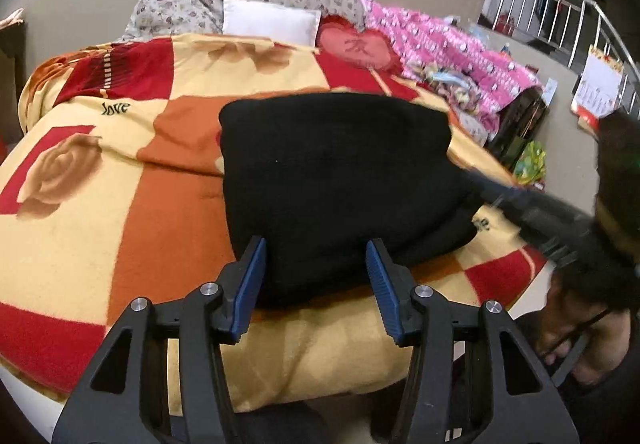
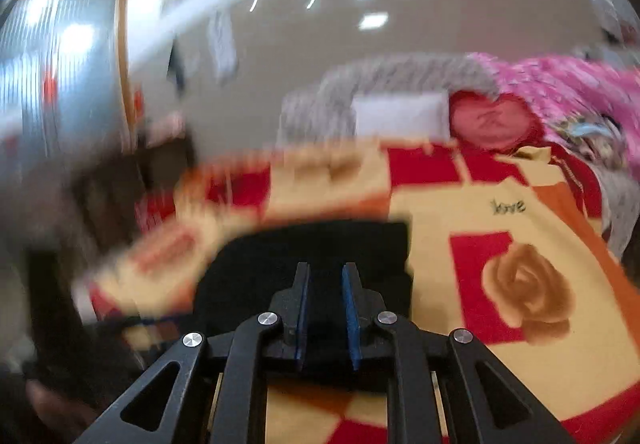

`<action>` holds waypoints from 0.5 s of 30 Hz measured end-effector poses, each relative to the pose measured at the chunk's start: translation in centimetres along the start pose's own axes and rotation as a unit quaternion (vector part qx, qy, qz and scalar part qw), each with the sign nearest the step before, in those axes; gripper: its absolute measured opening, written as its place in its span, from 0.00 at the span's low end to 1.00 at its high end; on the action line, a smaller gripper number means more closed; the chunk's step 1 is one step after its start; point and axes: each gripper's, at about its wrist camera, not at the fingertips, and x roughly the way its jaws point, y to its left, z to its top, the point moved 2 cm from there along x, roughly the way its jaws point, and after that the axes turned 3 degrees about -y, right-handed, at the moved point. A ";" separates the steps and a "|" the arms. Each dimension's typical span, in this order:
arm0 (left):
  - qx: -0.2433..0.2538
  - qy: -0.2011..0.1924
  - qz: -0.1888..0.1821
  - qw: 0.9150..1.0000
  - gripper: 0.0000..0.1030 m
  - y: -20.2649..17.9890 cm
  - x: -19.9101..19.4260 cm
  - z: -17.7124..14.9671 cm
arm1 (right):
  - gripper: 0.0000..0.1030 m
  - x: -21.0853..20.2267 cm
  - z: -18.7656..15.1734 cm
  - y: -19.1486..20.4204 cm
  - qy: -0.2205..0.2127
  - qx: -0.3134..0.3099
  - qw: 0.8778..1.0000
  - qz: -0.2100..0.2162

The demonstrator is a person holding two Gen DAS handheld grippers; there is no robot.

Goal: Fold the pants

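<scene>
— Because the bed point(image 1: 100, 212) is wide and soft, it serves as the work surface: the black pants point(image 1: 336, 180) lie on its checked blanket point(image 1: 168, 244), near the front edge, already folded into a compact pile. I judge that the folding is almost finished.

— And the tongs?

— The left tongs point(image 1: 316, 284) stand open, one pad on each side of the near edge of the pile, not pressing it. Maybe they steady or straighten the edge. The right tongs point(image 2: 326, 308) have their jaws nearly together, with a narrow gap. Black cloth is behind the gap, but I cannot tell if any is pinched.

— What is unclear?

— The right wrist view is much blurred, above all on its left side. In the left wrist view the right tongs are only a dark streak at the right side of the pile, and the person is cut off at the corner. The layers inside the pile are hidden.
</scene>
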 end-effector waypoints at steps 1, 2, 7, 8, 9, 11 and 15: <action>0.001 0.008 0.003 1.000 0.49 -0.1 0.4 0.1 | 0.14 1.3 -0.8 -0.4 0.030 0.000 1.000 -0.010; 0.000 0.012 0.004 1.000 0.49 0.0 0.5 0.2 | 0.14 1.7 -1.4 -0.9 0.027 0.006 1.000 -0.002; -0.035 -0.019 -0.033 0.999 0.50 0.7 -1.1 3.2 | 0.14 1.8 -1.3 -1.8 0.024 0.030 0.999 0.012; -0.031 -0.036 -0.034 0.998 0.50 0.7 -1.3 4.1 | 0.14 1.8 -1.4 -2.0 0.021 0.036 0.999 0.016; -0.027 -0.050 -0.031 0.998 0.50 0.8 -1.2 5.3 | 0.14 1.8 -1.5 -2.1 0.020 0.044 0.999 0.022; -0.035 -0.047 -0.042 0.997 0.50 1.1 0.3 7.3 | 0.14 1.8 -1.3 -2.4 0.017 0.056 0.998 0.030; -0.036 0.019 0.018 0.999 0.50 1.9 5.8 8.6 | 0.14 1.7 -1.6 -1.8 0.014 0.054 0.998 0.030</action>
